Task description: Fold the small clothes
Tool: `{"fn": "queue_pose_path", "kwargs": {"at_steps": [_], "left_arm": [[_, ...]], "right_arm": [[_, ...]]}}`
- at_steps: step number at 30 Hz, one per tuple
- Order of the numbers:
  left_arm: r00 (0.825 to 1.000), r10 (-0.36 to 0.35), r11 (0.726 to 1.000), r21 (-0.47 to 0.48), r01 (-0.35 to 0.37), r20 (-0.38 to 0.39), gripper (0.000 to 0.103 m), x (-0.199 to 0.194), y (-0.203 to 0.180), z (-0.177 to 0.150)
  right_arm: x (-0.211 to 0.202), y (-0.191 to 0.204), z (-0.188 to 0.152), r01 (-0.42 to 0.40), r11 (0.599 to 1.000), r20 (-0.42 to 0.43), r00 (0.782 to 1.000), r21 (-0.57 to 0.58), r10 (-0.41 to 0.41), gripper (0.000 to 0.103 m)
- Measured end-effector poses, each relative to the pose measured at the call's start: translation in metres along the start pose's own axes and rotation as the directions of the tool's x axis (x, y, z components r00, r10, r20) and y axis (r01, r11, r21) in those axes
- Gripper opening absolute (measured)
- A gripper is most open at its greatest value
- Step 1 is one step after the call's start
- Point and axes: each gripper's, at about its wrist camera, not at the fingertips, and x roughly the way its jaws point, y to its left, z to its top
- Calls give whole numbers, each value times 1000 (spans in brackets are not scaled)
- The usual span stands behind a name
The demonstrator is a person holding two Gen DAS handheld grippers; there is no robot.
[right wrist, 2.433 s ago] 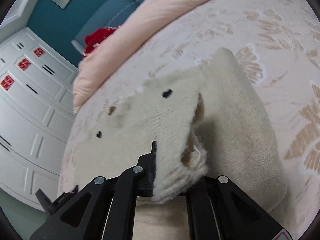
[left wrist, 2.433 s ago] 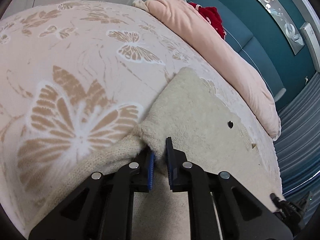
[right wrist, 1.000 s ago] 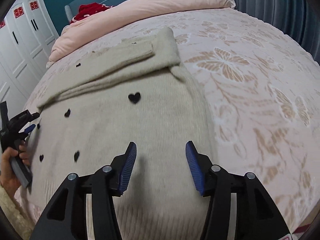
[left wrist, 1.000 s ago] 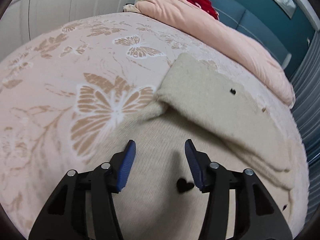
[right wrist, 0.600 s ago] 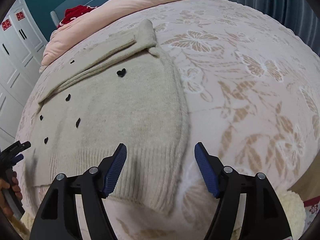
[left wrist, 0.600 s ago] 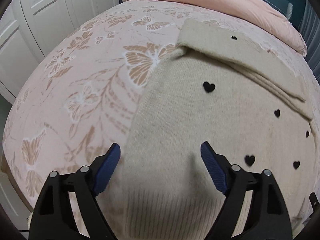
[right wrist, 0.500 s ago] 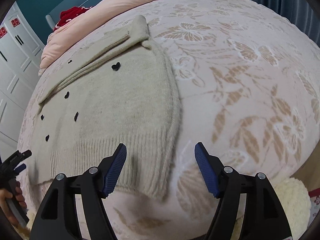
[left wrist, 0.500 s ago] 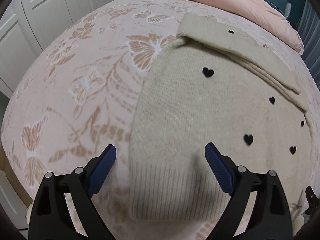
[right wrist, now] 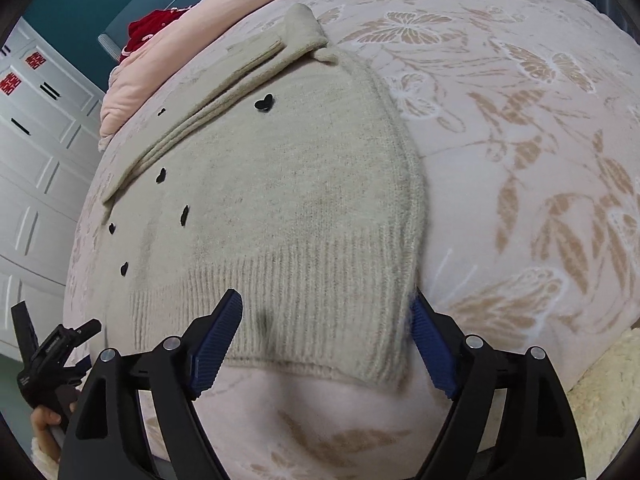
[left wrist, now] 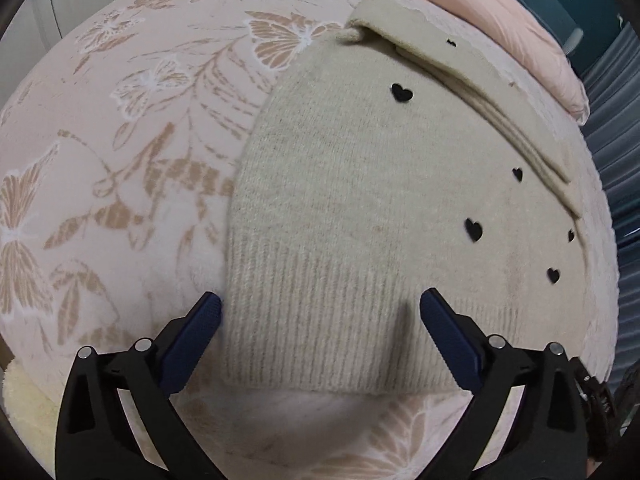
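A beige knit sweater (left wrist: 360,208) with small black hearts lies flat on the bed, its sleeves folded across the top. It also shows in the right wrist view (right wrist: 288,208). My left gripper (left wrist: 320,312) is open and empty, its jaws wide on either side of the ribbed hem's left corner. My right gripper (right wrist: 326,312) is open and empty, its jaws wide around the hem's right corner. The left gripper also shows at the lower left of the right wrist view (right wrist: 52,352), held by a hand.
The bed has a pink blanket with tan butterflies (left wrist: 120,152). A pink duvet (right wrist: 168,60) and a red item (right wrist: 150,32) lie at the head of the bed. White wardrobe doors (right wrist: 36,128) stand beside it. A cream fluffy rug (right wrist: 600,392) lies below the bed edge.
Both grippers let go of the folded sleeves, opened wide and pulled back down the sweater to its ribbed hem. In the last half second they moved closer to the hem corners.
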Motion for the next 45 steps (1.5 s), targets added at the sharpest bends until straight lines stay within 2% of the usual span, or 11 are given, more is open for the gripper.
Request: {"fn": "queue_pose_path", "kwargs": {"at_steps": [1,3,5,6,13,20,25,29,34,38,45], "left_arm": [[1000,-13,1000,-5,13,2,75,-1,1,4],[1000,-15,1000,3,15,-11,26,-1,3,11],[996,-82,996,-43,80,-41,11,0,11,17],[994,-102,993,-71,99,-44,10,-2,14,19],[984,-171,985,-15,171,41,8,-56,1,14],[982,-186,980,75,183,36,6,-110,4,-24],[991,-121,971,204,129,-51,6,-135,13,-95],[990,-59,952,291,95,-131,6,-154,18,-155],[982,-5,922,380,77,-187,6,-175,17,-199],[988,-68,929,351,114,-142,6,-195,10,-173],[985,-136,927,363,90,106,8,-176,-44,-44]], "right_arm": [[1,3,1,-7,1000,-4,1000,2,7,81],[3,8,3,-51,999,-22,998,-2,51,66],[7,11,6,-23,1000,-37,999,-13,23,41],[8,13,8,-17,1000,-36,999,-22,16,12],[-41,13,16,-152,988,45,987,11,151,10],[-99,-8,-6,-139,986,36,989,-92,142,10],[-125,-25,-59,-91,968,-93,993,-236,70,10],[-144,-31,-116,-83,916,-230,973,-392,-10,10],[-166,-46,-151,-131,906,-333,943,-402,-11,10],[-179,-41,-132,-171,919,-303,951,-356,59,10],[-159,-15,2,-268,943,-13,963,-197,270,12]]}}
